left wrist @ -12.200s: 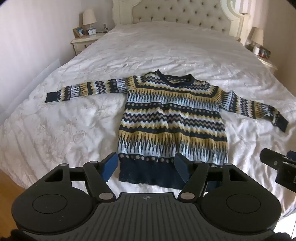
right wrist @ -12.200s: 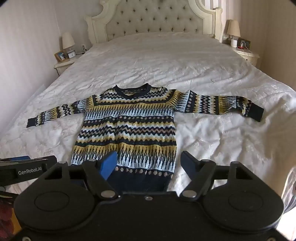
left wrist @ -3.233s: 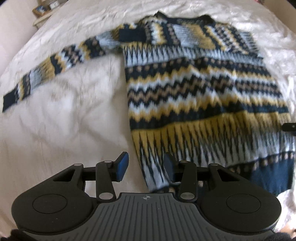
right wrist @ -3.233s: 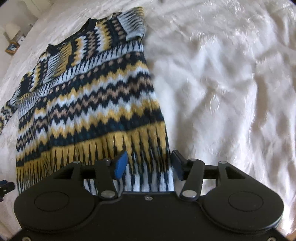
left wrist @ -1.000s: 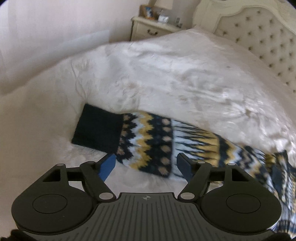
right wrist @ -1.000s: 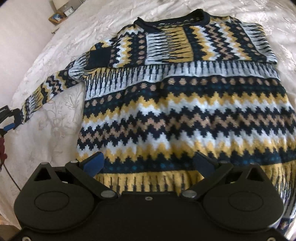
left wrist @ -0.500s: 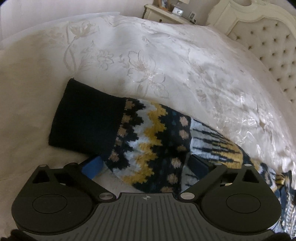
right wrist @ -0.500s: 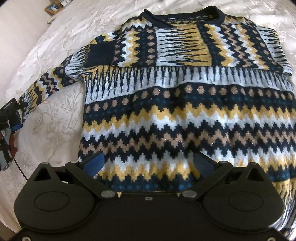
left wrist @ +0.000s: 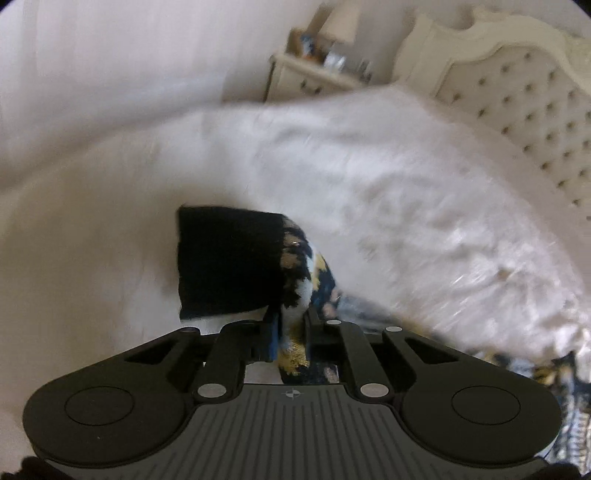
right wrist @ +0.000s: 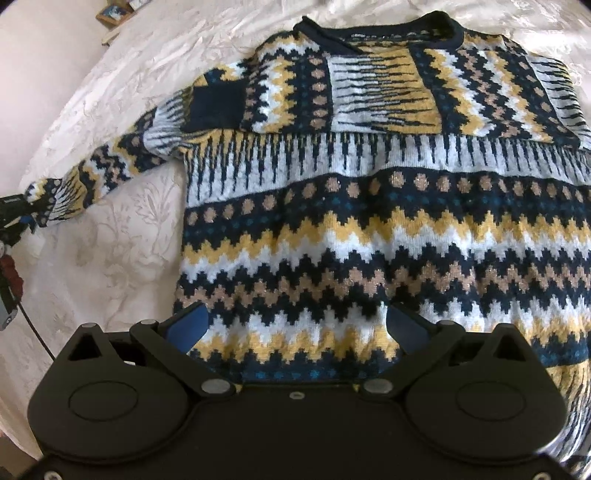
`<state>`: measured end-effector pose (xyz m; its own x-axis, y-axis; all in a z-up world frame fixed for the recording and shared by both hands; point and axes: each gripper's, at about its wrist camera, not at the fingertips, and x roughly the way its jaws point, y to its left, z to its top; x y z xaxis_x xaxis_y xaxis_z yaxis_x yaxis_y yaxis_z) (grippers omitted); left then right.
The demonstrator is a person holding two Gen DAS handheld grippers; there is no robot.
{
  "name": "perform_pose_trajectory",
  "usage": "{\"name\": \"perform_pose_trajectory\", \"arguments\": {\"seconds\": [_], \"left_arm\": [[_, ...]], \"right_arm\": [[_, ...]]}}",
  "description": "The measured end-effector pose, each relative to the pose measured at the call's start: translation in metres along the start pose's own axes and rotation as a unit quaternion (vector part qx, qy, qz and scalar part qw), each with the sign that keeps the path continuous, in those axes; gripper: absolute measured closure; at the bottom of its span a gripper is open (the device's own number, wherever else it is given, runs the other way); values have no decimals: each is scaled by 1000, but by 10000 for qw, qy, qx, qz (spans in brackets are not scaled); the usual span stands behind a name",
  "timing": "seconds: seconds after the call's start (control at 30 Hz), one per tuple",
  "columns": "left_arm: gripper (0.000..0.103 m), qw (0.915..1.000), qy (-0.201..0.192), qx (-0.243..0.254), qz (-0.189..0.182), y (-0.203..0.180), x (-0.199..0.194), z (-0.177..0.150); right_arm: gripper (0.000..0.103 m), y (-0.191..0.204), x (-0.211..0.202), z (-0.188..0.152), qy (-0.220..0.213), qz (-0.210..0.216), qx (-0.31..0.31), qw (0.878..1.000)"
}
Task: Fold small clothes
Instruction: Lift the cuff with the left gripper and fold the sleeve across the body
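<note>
A patterned navy, yellow and white knit sweater (right wrist: pixel 369 229) lies flat on the white bed. One sleeve is folded across its chest (right wrist: pixel 369 92). The other sleeve (right wrist: pixel 110 166) stretches out to the left. My left gripper (left wrist: pixel 290 332) is shut on that sleeve (left wrist: pixel 295 291) just behind its dark navy cuff (left wrist: pixel 225 258), which stands lifted off the bedspread. The left gripper also shows at the left edge of the right wrist view (right wrist: pixel 14 214). My right gripper (right wrist: pixel 295 325) is open and empty, hovering over the sweater's lower body.
The white embroidered bedspread (left wrist: pixel 406 184) covers the bed. A tufted cream headboard (left wrist: pixel 517 92) stands at the back right. A bedside table (left wrist: pixel 314 77) with a lamp and frames stands beside the bed. A picture frame (right wrist: pixel 114 11) shows at the top left of the right wrist view.
My left gripper has closed on the sleeve near its cuff and lifted it; the view is blurred from motion. My right gripper has drifted slightly forward over the sweater, still open.
</note>
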<state>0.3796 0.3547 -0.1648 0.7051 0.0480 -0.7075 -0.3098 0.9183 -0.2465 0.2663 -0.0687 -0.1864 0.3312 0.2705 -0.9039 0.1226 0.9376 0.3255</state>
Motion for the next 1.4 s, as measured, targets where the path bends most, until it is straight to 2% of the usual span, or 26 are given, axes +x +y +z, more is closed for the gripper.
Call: {"name": "perform_pose_trajectory", "arguments": {"seconds": [0.23,0.37,0.53,0.67,0.87,0.97,1.2,1.4], "left_arm": [[91,9960,-670,200,-560,-46,-62,46],[91,9930,-904,228,-731,-66,-92,63],[91,9923,-960,511,-589,-102,-108,61],[91,9924,-849,767,-463,-149,-119,46],[90,9861,-810,1304,-637,-242,-140,4],[90,9820,-699,1555,-816,-294,-138,-28],[90,9712,32,2151,-1027,-398,-88,-116],[88,9559,598,2574,-1284,-456,-56,-177]], "right_arm": [[0,-10,-18,-5,-233,212,154,9994],[0,-23,-30,-9,-386,350,269,9983],[0,-49,-41,-16,-504,594,388,9962],[0,-77,-50,-23,-534,830,502,9938],[0,-133,-76,-30,-684,1104,730,9888],[0,-159,-88,-30,-756,1135,736,9879],[0,-219,-110,-31,-905,1103,757,9869],[0,-254,-120,-41,-907,990,963,9863]]}}
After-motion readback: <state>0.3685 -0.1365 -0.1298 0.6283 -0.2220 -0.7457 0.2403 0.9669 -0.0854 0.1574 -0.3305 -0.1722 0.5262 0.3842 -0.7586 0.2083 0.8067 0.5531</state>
